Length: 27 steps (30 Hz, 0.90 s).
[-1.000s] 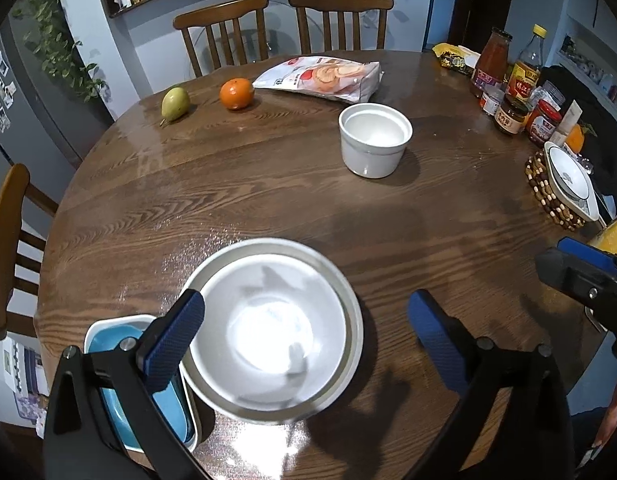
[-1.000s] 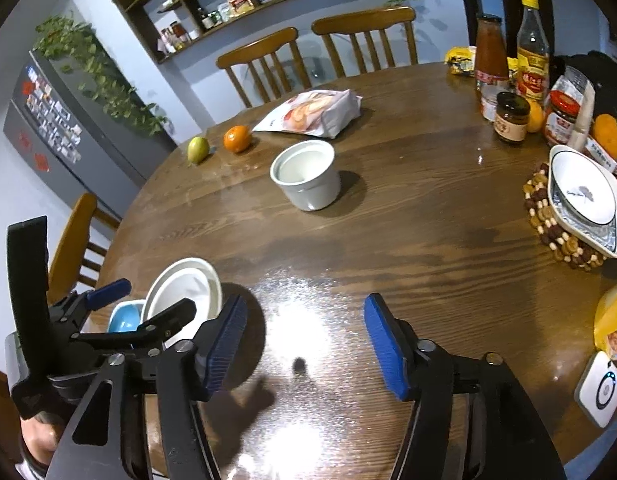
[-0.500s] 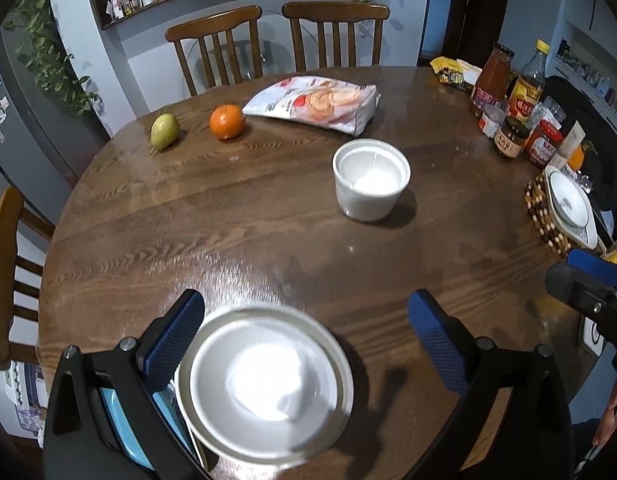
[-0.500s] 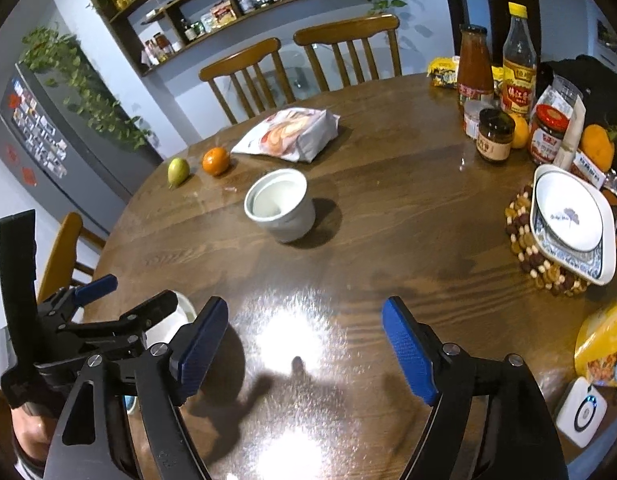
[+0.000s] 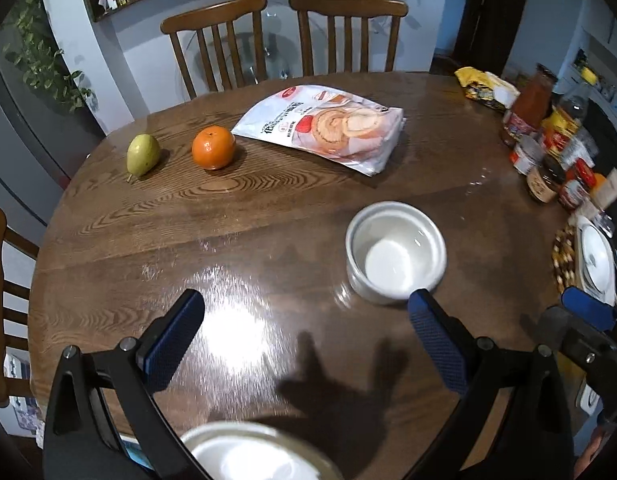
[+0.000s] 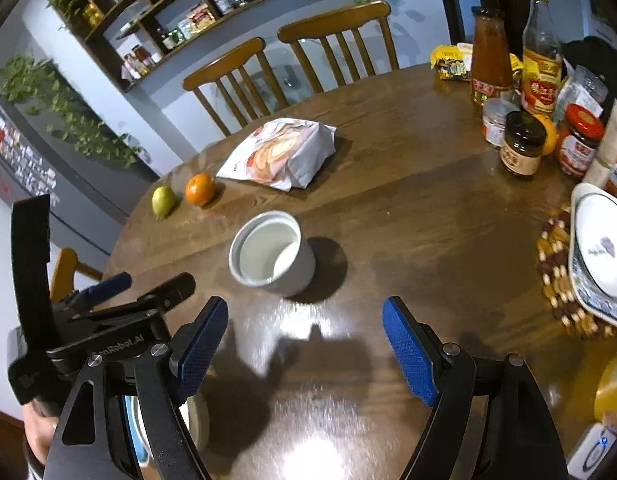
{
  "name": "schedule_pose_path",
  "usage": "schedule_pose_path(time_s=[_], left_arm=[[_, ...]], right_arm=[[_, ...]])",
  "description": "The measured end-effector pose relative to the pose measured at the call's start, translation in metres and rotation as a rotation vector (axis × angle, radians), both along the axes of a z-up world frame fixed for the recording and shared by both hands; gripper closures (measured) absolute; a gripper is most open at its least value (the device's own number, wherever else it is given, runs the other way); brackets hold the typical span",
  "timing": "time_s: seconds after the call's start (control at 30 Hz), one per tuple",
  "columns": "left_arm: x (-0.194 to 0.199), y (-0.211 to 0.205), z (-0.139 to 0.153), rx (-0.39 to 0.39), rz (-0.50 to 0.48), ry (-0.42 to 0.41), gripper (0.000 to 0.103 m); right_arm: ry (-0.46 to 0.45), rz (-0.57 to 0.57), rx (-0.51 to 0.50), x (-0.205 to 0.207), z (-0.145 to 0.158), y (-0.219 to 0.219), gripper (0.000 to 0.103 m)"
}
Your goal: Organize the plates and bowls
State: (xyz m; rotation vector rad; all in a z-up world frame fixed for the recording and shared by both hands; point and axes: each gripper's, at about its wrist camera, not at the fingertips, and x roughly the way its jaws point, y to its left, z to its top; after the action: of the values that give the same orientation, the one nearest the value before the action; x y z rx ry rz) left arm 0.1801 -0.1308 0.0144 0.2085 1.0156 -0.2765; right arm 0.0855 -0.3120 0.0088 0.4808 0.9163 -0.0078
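Observation:
A deep white bowl stands empty and upright on the round wooden table. My left gripper hangs open just short of it, the bowl's near edge by its right finger, nothing between the pads. A white plate lies at the view's bottom edge, under the gripper. In the right wrist view the same bowl sits ahead and left of my right gripper, which is open and empty. A white dish rests on a beaded trivet at the right.
A pear, an orange and a snack bag lie at the far side. Jars and bottles crowd the right edge. Two wooden chairs stand behind the table. The left gripper shows beside my right one.
Both grippers have moved forward over the table toward the deep white bowl. The stacked plate has slipped to the bottom of the left view. The right jaws stand wider than a second ago.

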Motion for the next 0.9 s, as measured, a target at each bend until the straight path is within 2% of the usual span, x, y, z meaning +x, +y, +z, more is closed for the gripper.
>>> schedule_pose_path(time_s=[0.33, 0.43, 0.6, 0.67, 0.7, 0.83, 0.9], left_arm=[[0.032, -0.018, -0.029, 0.04, -0.018, 0.049, 0.006], [0.037, -0.024, -0.039, 0.048, -0.031, 0.065, 0.013], [0.042, -0.031, -0.051, 0.042, -0.051, 0.093, 0.019], [0.044, -0.034, -0.056, 0.034, -0.059, 0.104, 0.036], [0.045, -0.035, -0.057, 0.032, -0.065, 0.11, 0.039], [0.047, -0.039, -0.063, 0.016, -0.084, 0.127, 0.043], [0.048, -0.042, -0.065, 0.0, -0.097, 0.142, 0.05]], right_arm=[[0.094, -0.001, 0.024, 0.066, -0.035, -0.003, 0.023], [0.118, 0.0, 0.049, 0.078, -0.048, -0.002, 0.025], [0.142, 0.0, 0.112, 0.09, -0.067, -0.003, 0.045], [0.147, 0.004, 0.121, 0.093, -0.071, -0.003, 0.049], [0.152, 0.009, 0.119, 0.094, -0.074, -0.002, 0.052], [0.161, 0.031, 0.133, 0.098, -0.081, 0.0, 0.06], [0.166, 0.037, 0.138, 0.1, -0.082, 0.0, 0.065]])
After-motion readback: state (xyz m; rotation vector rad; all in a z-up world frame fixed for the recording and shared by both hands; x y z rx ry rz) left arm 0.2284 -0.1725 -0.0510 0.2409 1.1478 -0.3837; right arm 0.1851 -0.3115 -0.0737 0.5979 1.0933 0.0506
